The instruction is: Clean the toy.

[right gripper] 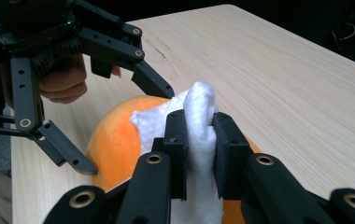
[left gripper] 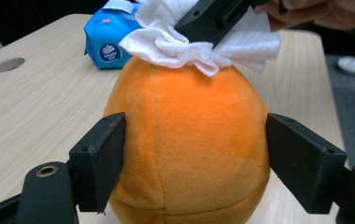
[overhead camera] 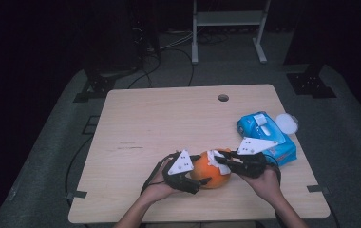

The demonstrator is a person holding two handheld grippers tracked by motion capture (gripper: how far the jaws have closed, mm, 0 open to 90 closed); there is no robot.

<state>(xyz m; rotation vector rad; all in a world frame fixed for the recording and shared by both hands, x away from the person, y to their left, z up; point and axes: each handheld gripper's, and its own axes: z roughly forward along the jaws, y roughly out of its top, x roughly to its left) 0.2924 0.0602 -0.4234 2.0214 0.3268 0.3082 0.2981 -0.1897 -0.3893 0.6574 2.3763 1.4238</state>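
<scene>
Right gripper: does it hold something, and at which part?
The right gripper pinches the white tissue at its bunched middle, on top of the orange plush ball.

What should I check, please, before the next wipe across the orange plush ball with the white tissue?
1. Tissue held: the right gripper has its fingers pinched on the white tissue. Ok.
2. Tissue on the ball: it lies on top of the orange plush ball. Ok.
3. Ball steadied: the left gripper straddles the ball; one finger touches it, the other stands just clear. Not ok.
4. Ball seated on the table: its underside is hidden. Cannot tell.
5. Room to move: the blue tissue pack lies close beside the right hand. Cannot tell.
</scene>
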